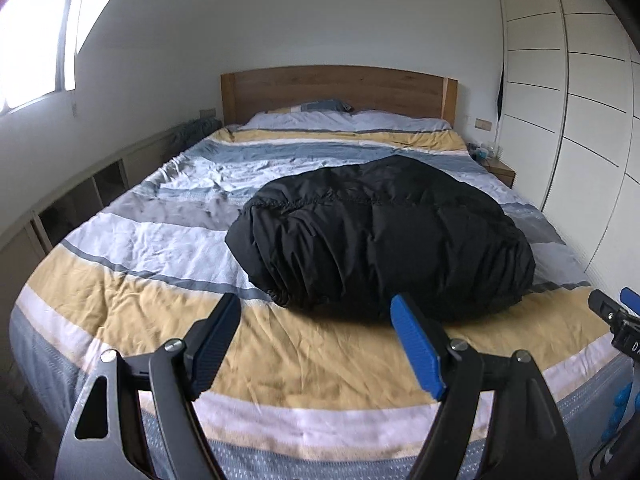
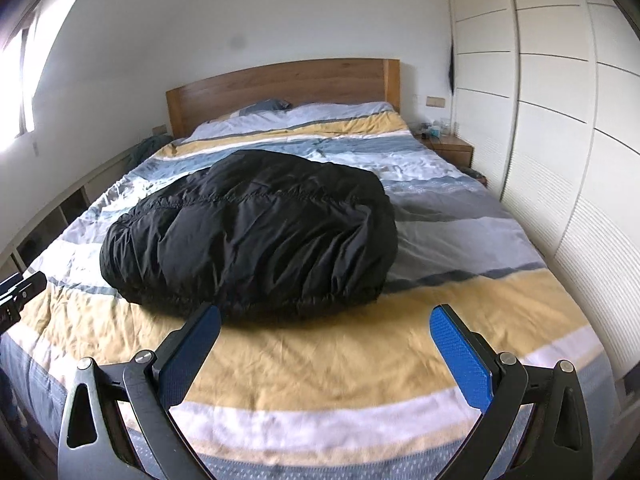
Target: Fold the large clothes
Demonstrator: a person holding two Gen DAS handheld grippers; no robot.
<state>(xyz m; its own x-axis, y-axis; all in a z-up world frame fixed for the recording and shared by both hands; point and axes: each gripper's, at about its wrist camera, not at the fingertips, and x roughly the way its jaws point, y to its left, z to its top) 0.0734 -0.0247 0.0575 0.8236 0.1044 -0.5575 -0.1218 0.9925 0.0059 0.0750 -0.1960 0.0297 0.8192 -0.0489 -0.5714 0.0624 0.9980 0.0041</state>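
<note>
A black puffy jacket [image 1: 380,236] lies folded into a thick bundle on the striped bedspread [image 1: 160,240], toward the foot of the bed. In the right wrist view the same jacket [image 2: 252,232] sits left of centre on the bedspread [image 2: 460,240]. My left gripper [image 1: 316,312] hovers over the yellow stripe just short of the bundle, jaws wide apart and empty. My right gripper [image 2: 326,322] also hangs open and empty over the yellow stripe, near the jacket's front edge. Neither gripper touches the jacket. Each gripper shows at the edge of the other's view.
A wooden headboard [image 1: 340,88] and pillows stand at the far end. White wardrobe doors [image 2: 560,120] run along the right side, with a small bedside table [image 2: 448,146] beside them. Low open shelves [image 1: 80,196] line the left wall under a window.
</note>
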